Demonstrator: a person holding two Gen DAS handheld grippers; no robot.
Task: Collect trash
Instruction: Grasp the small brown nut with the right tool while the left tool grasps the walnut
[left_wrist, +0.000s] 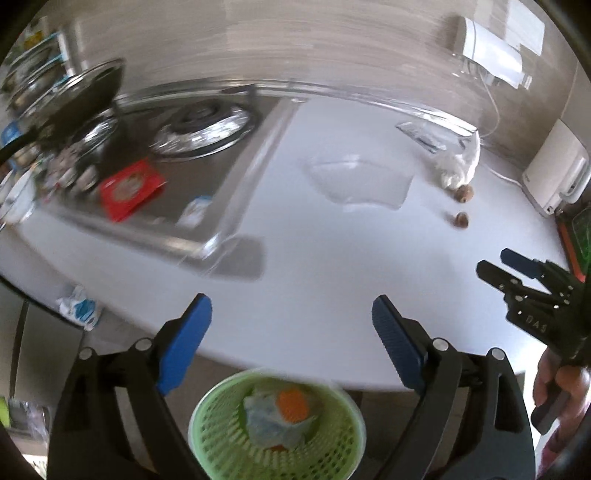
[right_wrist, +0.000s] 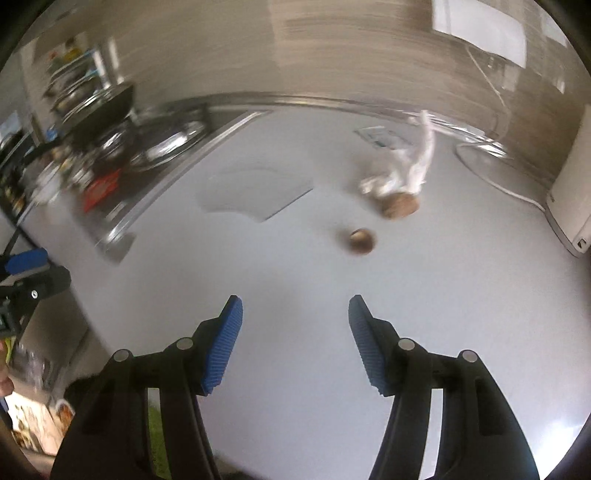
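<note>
Trash (left_wrist: 277, 417), crumpled white and orange, lies inside green basket (left_wrist: 221, 439).

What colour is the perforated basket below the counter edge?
Light green; the basket shows best in the left wrist view, with trash already inside.

A: What do the grippers look like?
B: The left gripper (left_wrist: 291, 332) and right gripper (right_wrist: 295, 336) have black arms, ribbed blue pads (right_wrist: 223, 347) and round silver screws (right_wrist: 406, 344).
A: Markings?
B: Pale letters, right edge of the left view.
</note>
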